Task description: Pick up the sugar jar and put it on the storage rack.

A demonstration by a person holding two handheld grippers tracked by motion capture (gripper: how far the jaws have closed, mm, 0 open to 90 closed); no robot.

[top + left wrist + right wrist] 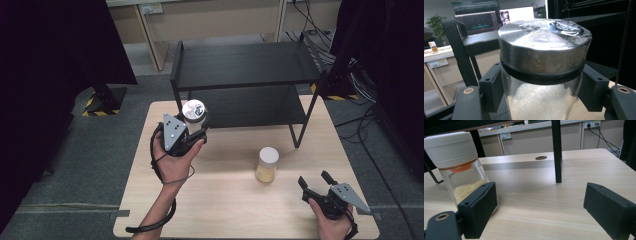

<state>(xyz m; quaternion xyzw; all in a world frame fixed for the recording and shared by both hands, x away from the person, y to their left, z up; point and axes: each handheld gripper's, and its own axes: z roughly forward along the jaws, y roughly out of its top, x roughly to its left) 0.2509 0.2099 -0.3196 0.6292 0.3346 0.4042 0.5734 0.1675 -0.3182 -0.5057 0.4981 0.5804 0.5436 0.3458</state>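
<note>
Two jars are in play. Near the table's (150, 210) front right corner, the right gripper (316, 183) rests low with jaws spread wide, likely readied for the white-lidded jar (267, 164) of yellowish grains standing just ahead. Farther back, by the left edge, the left gripper (196, 131) is clamped around a metal-lidded jar (193, 113) of white crystals, raised beside the black shelf (245, 65), seemingly bound there.
</note>
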